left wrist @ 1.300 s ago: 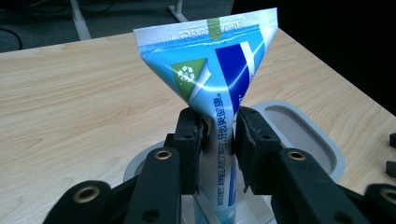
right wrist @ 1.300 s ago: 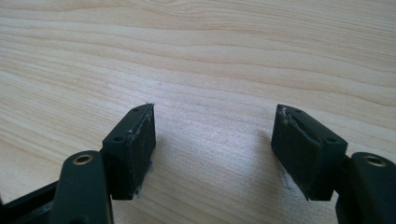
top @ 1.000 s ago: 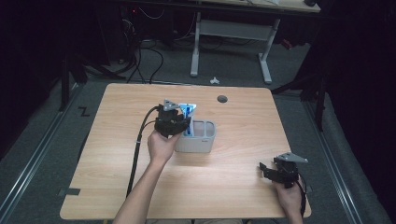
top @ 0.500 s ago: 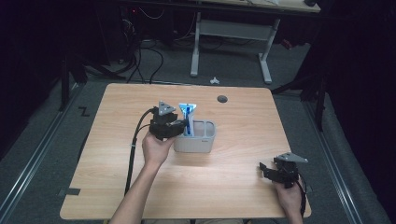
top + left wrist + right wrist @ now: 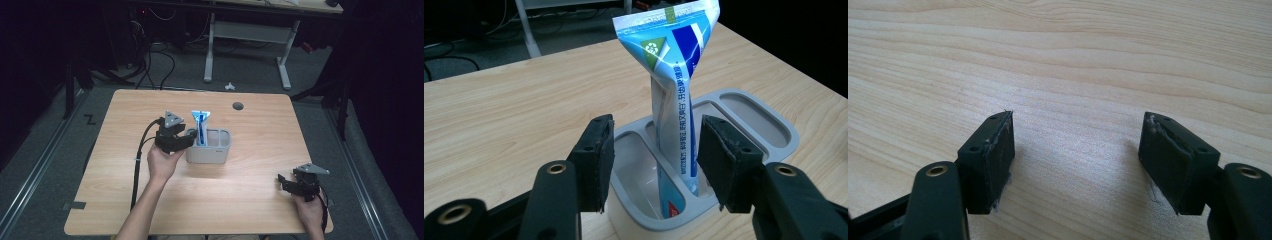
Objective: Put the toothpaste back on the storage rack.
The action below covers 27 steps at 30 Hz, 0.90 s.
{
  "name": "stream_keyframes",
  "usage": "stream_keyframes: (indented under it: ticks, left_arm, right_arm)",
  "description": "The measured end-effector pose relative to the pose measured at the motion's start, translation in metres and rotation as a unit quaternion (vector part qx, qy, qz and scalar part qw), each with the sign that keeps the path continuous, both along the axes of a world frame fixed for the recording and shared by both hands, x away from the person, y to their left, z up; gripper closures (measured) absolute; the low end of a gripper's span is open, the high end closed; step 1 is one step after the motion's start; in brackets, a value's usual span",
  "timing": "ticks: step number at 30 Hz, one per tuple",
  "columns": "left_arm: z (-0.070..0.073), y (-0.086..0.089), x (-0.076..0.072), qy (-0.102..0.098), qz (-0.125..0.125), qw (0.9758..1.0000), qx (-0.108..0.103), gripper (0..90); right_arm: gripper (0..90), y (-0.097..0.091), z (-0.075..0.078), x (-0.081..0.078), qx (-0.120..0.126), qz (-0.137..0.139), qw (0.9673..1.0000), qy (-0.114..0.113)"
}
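A blue and white toothpaste tube (image 5: 201,125) stands upright, crimped end up, in a slot of the grey holder (image 5: 215,154) at the table's middle. My left gripper (image 5: 187,140) is just left of the holder. In the left gripper view its jaws have just been opening. The tube (image 5: 674,75) stands between the pads (image 5: 596,160) with a gap on each side, above the holder's rim (image 5: 791,137). My right gripper (image 5: 286,183) rests near the front right corner. In the right gripper view it (image 5: 1078,145) is open over bare wood.
A round cable hole (image 5: 238,105) sits in the tabletop behind the holder. The holder's other compartments (image 5: 754,117) hold nothing. A black cable (image 5: 136,170) trails from the left gripper toward the front edge. Desk legs (image 5: 209,50) and a small white object (image 5: 229,86) lie beyond the table.
The left gripper's jaws opened and let go of the tube, which now stands on its own in the holder. The gripper drew slightly left. The right gripper stayed put.
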<state>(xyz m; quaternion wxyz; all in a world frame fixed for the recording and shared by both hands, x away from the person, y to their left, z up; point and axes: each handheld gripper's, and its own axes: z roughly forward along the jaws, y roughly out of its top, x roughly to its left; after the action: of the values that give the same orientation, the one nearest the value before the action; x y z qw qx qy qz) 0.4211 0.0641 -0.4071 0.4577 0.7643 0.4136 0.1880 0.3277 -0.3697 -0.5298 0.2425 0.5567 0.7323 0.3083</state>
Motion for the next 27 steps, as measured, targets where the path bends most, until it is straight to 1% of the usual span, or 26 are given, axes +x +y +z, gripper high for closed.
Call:
stream_keyframes:
  ticks: [4, 7, 18, 27]
  left_arm:
    - [0.000, 0.005, -0.003, -0.001, 0.009, 1.0000, -0.002, 46.9]
    - [0.000, 0.008, -0.004, -0.001, 0.013, 0.9999, 0.001, 46.0]
    - [-0.002, 0.018, -0.010, -0.002, 0.022, 0.9997, 0.003, 44.4]
    - [-0.004, 0.029, -0.015, 0.000, 0.034, 0.9994, -0.004, 44.1]
  right_arm:
    - [30.8, 0.000, 0.000, 0.000, 0.000, 0.000, 1.0000, 0.000]
    - [30.8, 0.000, 0.000, 0.000, 0.000, 0.000, 1.0000, 0.000]
    - [30.8, 0.000, 0.000, 0.000, 0.000, 0.000, 1.0000, 0.000]
    - [30.8, 0.000, 0.000, 0.000, 0.000, 0.000, 1.0000, 0.000]
